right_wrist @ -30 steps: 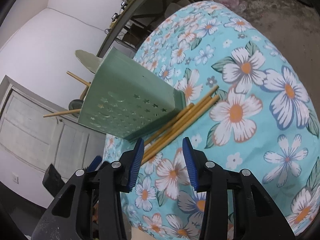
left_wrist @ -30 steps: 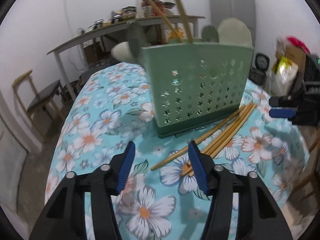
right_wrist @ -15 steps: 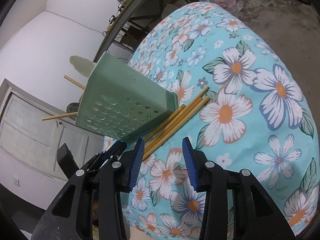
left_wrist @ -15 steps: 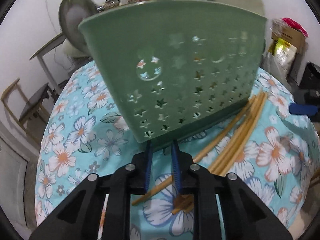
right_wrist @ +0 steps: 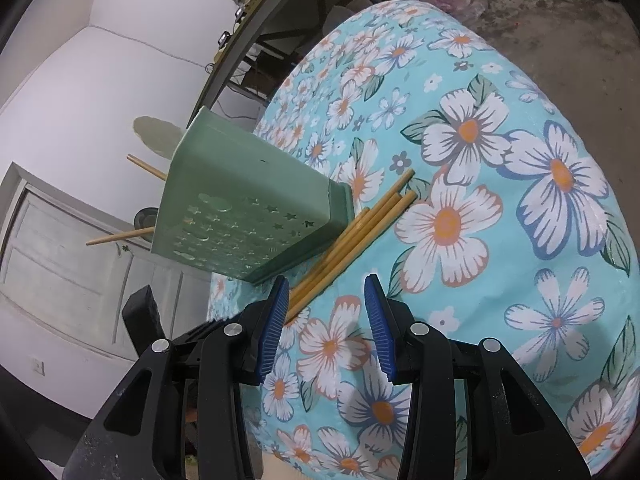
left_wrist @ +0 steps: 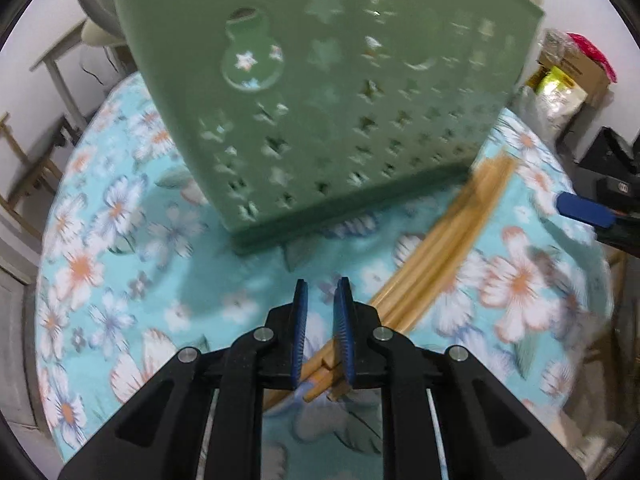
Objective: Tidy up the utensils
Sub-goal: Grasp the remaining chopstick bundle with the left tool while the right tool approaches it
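Note:
A green star-punched utensil holder [left_wrist: 320, 100] [right_wrist: 240, 208] stands on the flowered tablecloth [left_wrist: 100, 240]. Several bamboo chopsticks [left_wrist: 440, 252] [right_wrist: 360, 228] lie beside its base. My left gripper [left_wrist: 321, 292] points steeply down at them, its jaws closing, with the near chopstick ends pinched low between the blue pads. My right gripper [right_wrist: 327, 278] hangs open over the cloth, nothing between its pads, its left finger [right_wrist: 276, 312] beside the same bundle. Two chopsticks [right_wrist: 120, 236] and a pale ladle [right_wrist: 156, 136] stick out of the holder's top.
The round table's edge [right_wrist: 580, 92] drops to a concrete floor on the right. A long cluttered bench [right_wrist: 248, 0] stands behind, a wooden chair [left_wrist: 24, 168] to the left, bags and boxes [left_wrist: 568, 72] to the right. A white door [right_wrist: 60, 260] is near.
My left gripper moved in toward the holder's base, tipped downward, and its jaws narrowed from wide to a slim gap around the chopstick ends. The right gripper stayed put.

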Tool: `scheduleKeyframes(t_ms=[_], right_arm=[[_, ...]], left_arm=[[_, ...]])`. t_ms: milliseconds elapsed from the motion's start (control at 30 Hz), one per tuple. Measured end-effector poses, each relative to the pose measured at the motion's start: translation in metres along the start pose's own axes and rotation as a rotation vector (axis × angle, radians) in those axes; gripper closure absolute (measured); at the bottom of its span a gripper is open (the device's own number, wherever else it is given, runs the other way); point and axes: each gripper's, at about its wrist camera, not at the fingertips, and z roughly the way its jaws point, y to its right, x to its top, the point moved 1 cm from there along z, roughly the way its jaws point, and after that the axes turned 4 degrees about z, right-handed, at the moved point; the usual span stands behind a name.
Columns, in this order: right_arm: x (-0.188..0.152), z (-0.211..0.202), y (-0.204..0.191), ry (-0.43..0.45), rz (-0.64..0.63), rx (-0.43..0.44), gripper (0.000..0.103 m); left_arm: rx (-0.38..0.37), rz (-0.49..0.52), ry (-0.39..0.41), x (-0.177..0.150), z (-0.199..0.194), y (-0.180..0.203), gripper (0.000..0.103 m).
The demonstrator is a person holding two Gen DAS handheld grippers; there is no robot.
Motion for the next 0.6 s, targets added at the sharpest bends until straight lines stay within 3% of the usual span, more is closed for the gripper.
scheduleKeyframes(t_ms=[167,333,600], right_arm=[[-0.002,-0.003,0.003,-0.002,0.006,0.003,0.063],[-0.002,-0.003,0.005,-0.005,0.020,0.000,0.064],[0.000,0.014,0.006,-0.018,0.045,-0.044,0.069]], left_arm=[[-0.136,-0.055,-0.045,-0.011,-0.007,0.004,0.090],[-0.217,-0.076,-0.059,-0.026,-0.014,0.016,0.090],[-0.280,-0.104,-0.055,-0.041,-0.020,0.033,0.090]])
